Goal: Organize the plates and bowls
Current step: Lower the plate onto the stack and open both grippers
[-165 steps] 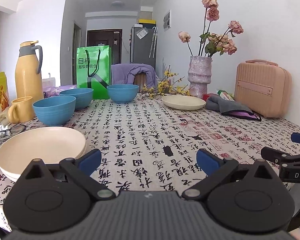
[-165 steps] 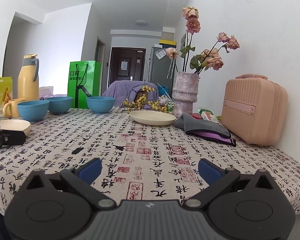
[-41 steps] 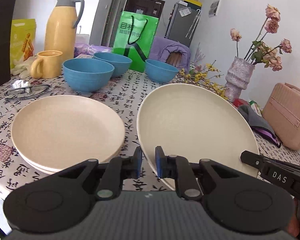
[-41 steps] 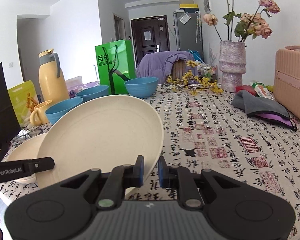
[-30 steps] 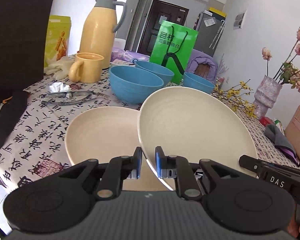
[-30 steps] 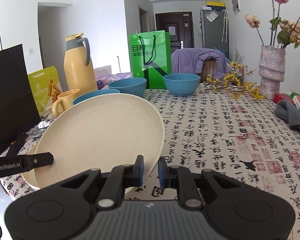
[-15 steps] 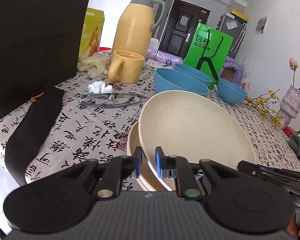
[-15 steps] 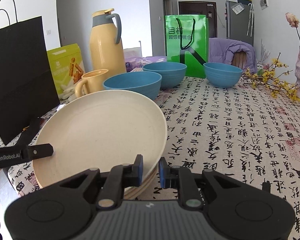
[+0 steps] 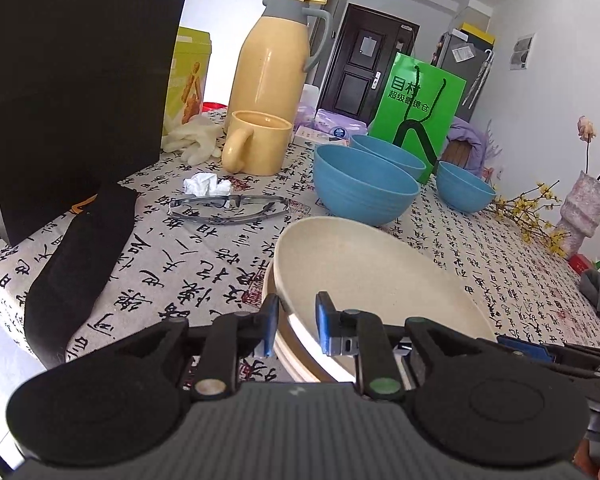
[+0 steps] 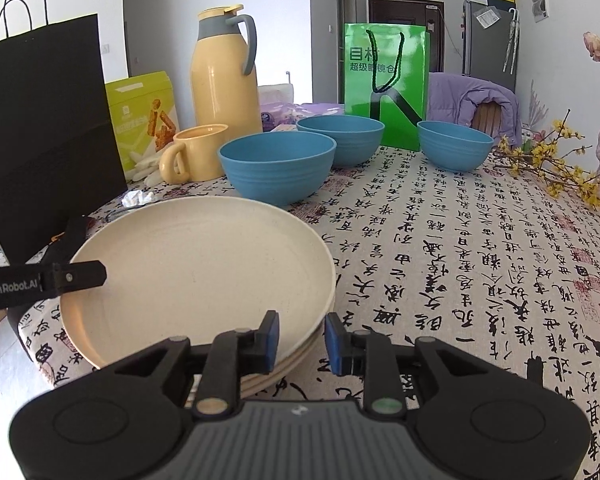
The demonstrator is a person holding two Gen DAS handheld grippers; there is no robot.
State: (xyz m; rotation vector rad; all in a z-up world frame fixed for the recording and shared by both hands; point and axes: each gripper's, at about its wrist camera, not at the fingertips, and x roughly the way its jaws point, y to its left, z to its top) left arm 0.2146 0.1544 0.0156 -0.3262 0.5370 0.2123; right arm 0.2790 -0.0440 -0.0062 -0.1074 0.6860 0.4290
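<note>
Each hand-held gripper is black with a ridged grey top, two round discs and blue pads on its fingers [image 9: 327, 322]. The left hand-held gripper [image 9: 296, 330] reads "GenRobot.AI" in white. The right hand-held gripper [image 10: 301, 340] looks the same.

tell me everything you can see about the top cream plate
The top cream plate is round and shallow with a raised rim, matte and faintly speckled. It lies on a stack of like plates near the table's edge, in front of the nearest blue bowl. The left gripper and right gripper straddle its rim, jaws parted.
</note>
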